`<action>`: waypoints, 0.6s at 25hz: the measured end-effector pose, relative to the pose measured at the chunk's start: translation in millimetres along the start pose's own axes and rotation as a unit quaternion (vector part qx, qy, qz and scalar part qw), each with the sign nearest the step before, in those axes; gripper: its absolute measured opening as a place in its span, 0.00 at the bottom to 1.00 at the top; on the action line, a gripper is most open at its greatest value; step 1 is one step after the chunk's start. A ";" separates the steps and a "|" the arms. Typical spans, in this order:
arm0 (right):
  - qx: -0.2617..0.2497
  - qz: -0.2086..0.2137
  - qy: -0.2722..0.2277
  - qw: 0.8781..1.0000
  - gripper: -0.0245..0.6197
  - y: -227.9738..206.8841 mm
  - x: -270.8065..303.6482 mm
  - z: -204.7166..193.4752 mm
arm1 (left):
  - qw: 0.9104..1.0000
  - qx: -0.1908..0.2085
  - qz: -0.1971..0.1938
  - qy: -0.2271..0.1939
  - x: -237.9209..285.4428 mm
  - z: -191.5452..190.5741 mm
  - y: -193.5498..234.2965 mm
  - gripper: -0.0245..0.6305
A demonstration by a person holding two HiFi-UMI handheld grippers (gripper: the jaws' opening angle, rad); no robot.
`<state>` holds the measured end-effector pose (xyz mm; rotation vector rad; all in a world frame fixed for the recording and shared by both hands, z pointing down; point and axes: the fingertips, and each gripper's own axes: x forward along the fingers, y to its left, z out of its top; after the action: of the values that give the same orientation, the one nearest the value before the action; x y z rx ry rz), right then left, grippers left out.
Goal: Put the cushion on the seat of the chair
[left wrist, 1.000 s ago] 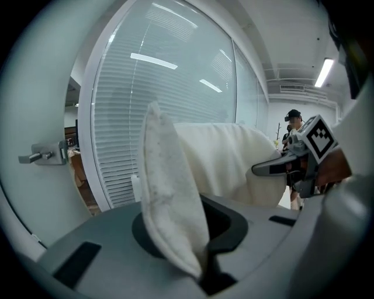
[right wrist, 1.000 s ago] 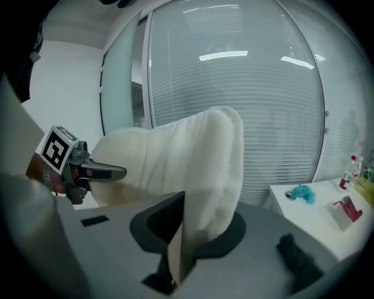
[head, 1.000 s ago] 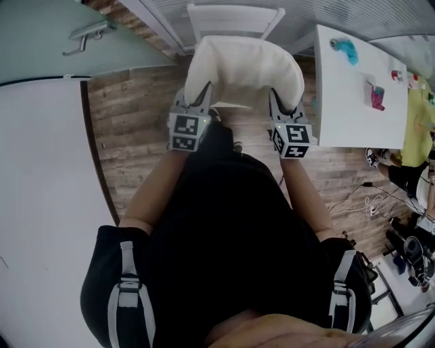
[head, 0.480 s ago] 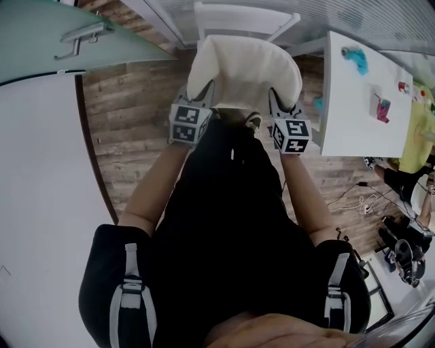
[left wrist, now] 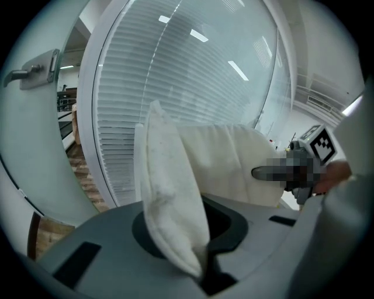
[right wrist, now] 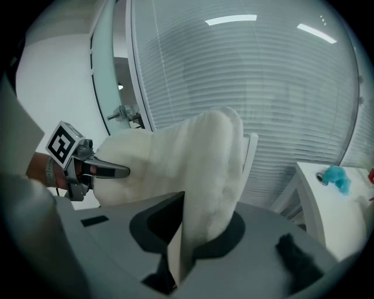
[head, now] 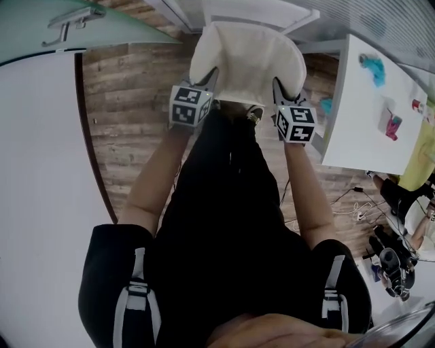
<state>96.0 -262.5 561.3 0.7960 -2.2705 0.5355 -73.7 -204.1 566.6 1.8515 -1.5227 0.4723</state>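
While the left gripper (head: 209, 80) and the right gripper (head: 279, 87) are each clamping a cushion (head: 246, 58) edge, I'd be lowering both evenly, aiming it squarely over the seat of the chair (head: 258, 11).

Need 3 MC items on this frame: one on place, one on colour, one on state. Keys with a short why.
1. In the head view, where does the white table stand relative to the cushion?
A) to its right
B) to its left
C) on top of it

2. What colour is the cushion?
A) red
B) cream white
C) black

3. The left gripper is:
A) wide open and empty
B) shut on nothing
C) shut on the cushion's edge

Key:
1 A: the table fills the right side of the head view, beside the cushion.
2 B: it is cream white in all three views.
3 C: the left gripper view shows the cloth pinched between its jaws.
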 end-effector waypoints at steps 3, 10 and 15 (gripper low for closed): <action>0.012 0.003 0.024 1.000 0.12 -9.8 22.0 -14.6 | 1.000 -0.022 -0.001 0.010 17.7 -15.2 5.7 0.12; 0.031 0.030 0.060 0.997 0.12 -28.5 80.8 -59.4 | 0.998 -0.055 -0.006 0.042 67.6 -60.2 28.5 0.12; 0.061 0.043 0.084 0.994 0.12 -38.7 122.5 -104.2 | 0.994 -0.067 -0.020 0.079 109.5 -100.3 46.4 0.12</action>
<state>96.1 -280.8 725.7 0.6861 -2.1408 0.7577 -76.8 -215.3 721.7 1.6969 -1.3763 0.4747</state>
